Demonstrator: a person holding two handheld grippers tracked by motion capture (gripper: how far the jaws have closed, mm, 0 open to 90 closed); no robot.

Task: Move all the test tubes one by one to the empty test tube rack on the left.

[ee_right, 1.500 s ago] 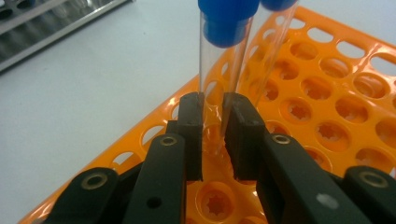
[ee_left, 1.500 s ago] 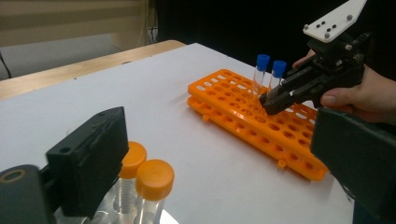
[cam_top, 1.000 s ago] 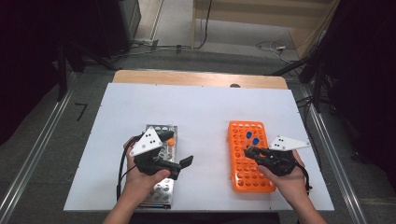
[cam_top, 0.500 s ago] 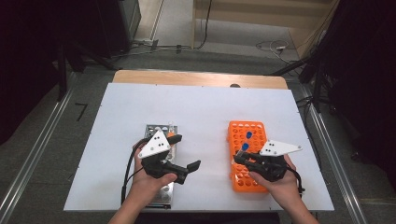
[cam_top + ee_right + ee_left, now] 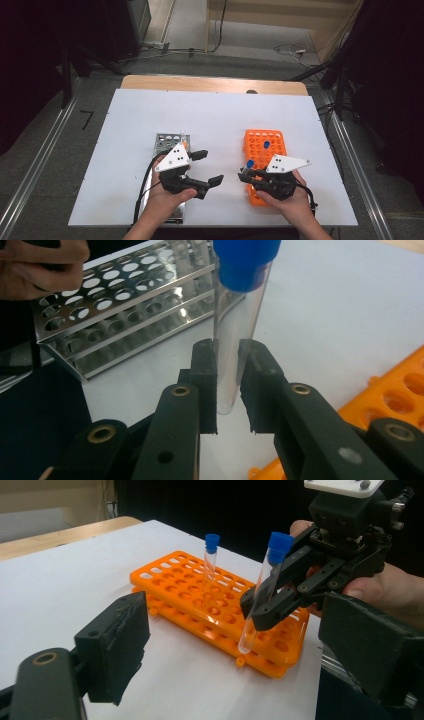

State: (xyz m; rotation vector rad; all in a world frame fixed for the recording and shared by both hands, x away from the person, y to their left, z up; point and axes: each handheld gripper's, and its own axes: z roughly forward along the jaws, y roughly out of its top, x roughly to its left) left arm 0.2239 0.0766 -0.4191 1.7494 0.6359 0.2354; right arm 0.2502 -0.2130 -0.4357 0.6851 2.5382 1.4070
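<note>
My right claw (image 5: 227,385) is clamped narrow on a clear tube (image 5: 234,340) w/ a blue cap (image 5: 245,262); both pads press the glass about mid-length, tube roughly upright, its rounded bottom hanging free below the pads. In the left claw view the same tube (image 5: 262,587) leans a bit, its lower tip just above the near edge of the orange rack (image 5: 200,597) — can't tell if it touches the rack or not. In the high view the right claw (image 5: 246,176) sits over the near left part of the orange rack (image 5: 265,137), close to the counter's (image 5: 215,117) front edge, right of centre.

My left claw (image 5: 206,167) is wide open, nothing between the pads, hovering at the right side of the metal rack (image 5: 167,140), near the counter's front edge, left of centre. In its own view the pads (image 5: 117,645) stand far apart w/ bare counter between them.

A 2nd blue-capped tube (image 5: 210,562) stands upright in the orange rack, farther back, apart from the held one.

Hard to make out: near half of the metal rack is hidden under my left hand (image 5: 162,200); near end of the orange rack is covered by my right hand (image 5: 287,202). In the right claw view the metal rack (image 5: 125,305) is cut off at the left, and the cap runs off the top edge.
</note>
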